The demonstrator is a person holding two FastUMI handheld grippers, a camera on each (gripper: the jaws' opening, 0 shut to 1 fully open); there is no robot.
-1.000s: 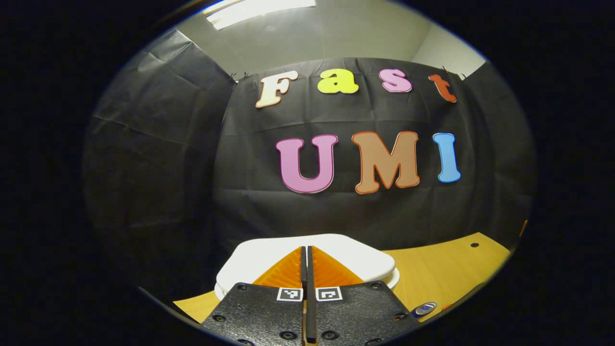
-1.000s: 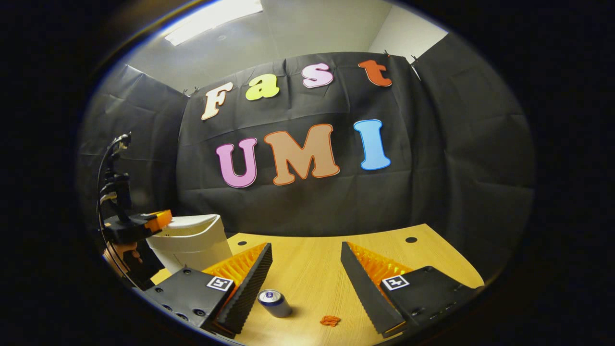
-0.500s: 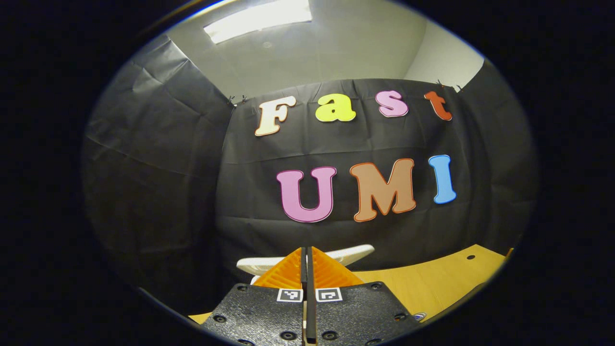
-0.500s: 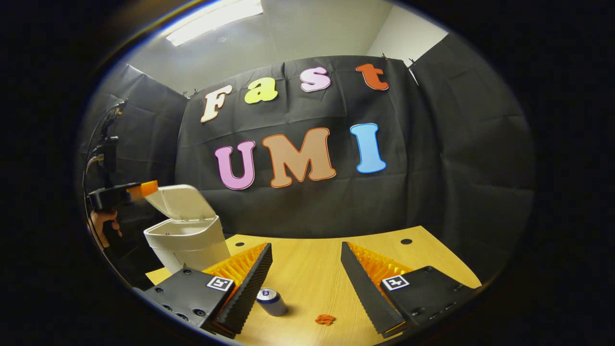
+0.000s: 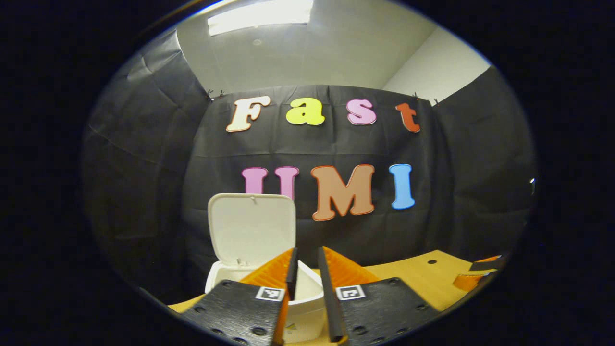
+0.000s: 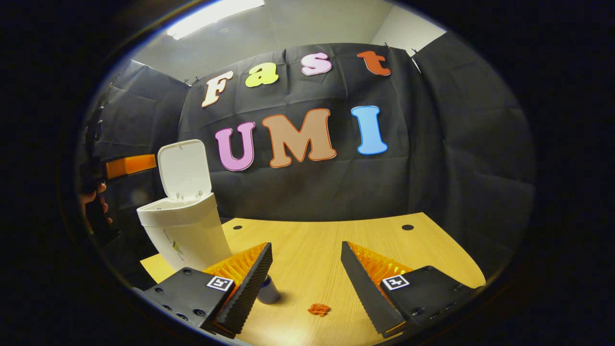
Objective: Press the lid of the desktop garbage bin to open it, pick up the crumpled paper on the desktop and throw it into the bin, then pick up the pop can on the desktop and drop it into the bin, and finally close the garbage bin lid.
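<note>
Now the white garbage bin point(image 6: 185, 230) is standing at the wooden desktop's point(image 6: 312, 240) left end with its lid point(image 6: 184, 169) upright, while the left gripper point(image 5: 305, 264), slightly parted, and the right gripper point(image 6: 306, 259), wide open, are holding nothing.

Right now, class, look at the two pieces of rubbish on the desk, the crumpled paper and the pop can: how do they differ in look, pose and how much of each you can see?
The crumpled paper is a small orange wad with a ragged outline; the pop can is a smooth cylinder.
The crumpled paper lies low and flat; the pop can stands taller.
The crumpled paper shows whole between the right gripper fingers; the pop can is partly hidden behind one finger.
Both rest on the wooden desk, ungrasped.
</note>
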